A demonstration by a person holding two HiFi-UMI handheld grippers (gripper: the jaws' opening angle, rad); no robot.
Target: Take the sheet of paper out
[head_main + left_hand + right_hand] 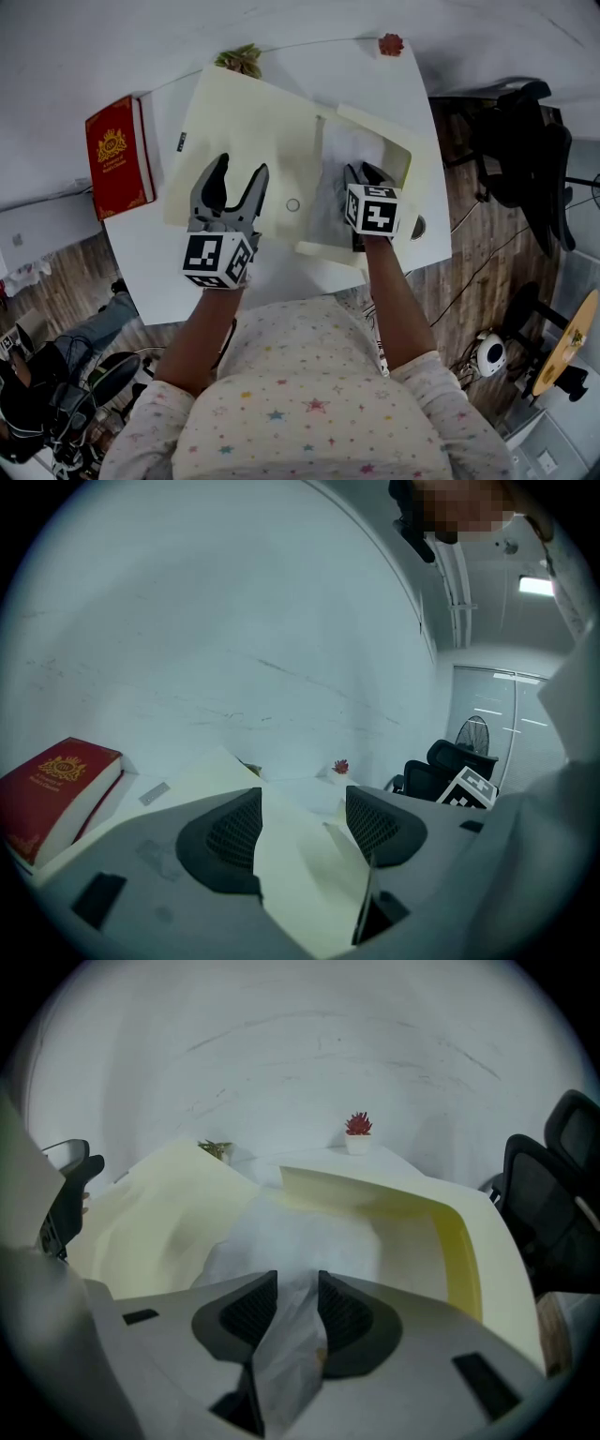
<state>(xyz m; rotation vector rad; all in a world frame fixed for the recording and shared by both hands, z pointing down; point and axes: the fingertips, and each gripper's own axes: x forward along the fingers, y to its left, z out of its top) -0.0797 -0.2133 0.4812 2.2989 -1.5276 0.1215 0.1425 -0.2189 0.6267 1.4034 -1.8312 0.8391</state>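
Observation:
A cream paper folder [253,141] lies open on the white table [155,267]. A white sheet of paper [342,159] sticks out of its pocket on the right side. My right gripper [364,172] is shut on the near edge of that sheet; in the right gripper view the sheet [300,1237] is crumpled between the pinched jaws of the right gripper [297,1283]. My left gripper [239,171] hovers over the folder's left flap with its jaws wide apart. In the left gripper view the folder [300,874] shows in the gap of the open left gripper [302,808].
A red book [119,155] lies at the table's left edge. A small red plant [391,43] and a greenish one [240,60] stand at the far edge against the wall. A black office chair [530,150] is off to the right.

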